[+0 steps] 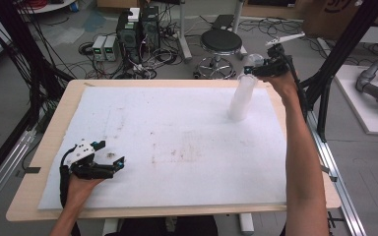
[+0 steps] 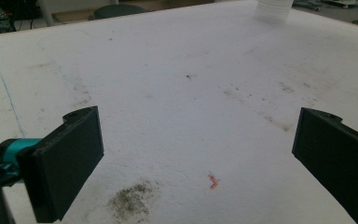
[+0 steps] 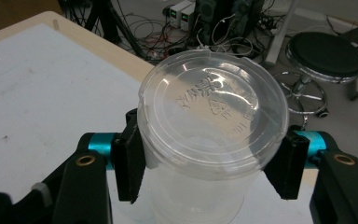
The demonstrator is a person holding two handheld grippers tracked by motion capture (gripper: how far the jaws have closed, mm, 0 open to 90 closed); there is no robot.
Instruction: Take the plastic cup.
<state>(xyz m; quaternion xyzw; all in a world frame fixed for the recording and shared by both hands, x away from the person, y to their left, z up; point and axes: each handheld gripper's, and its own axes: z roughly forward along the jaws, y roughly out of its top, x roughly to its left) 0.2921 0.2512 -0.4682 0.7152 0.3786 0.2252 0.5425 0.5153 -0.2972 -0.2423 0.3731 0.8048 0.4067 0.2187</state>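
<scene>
A tall stack of translucent plastic cups [image 1: 240, 103] stands upside down at the far right of the white foam sheet [image 1: 177, 147]; it also appears far off as the stack [image 2: 272, 9]. My right gripper [image 1: 251, 72] is at the top of the stack. Its pads press both sides of the top cup [image 3: 214, 112], whose embossed base faces up, so the right gripper [image 3: 209, 163] is shut on it. My left gripper [image 1: 110, 153] rests low over the foam at the near left. In its own view the left gripper [image 2: 198, 154] stands wide open with nothing between its jaws.
The foam covers a wooden table [image 1: 54, 128]. A dark smudge [image 2: 133, 200] and a small orange scrap [image 2: 212, 181] lie on the foam by the left gripper. Beyond the far edge stand a black stool [image 1: 220, 42] and electronics with cables [image 1: 138, 34].
</scene>
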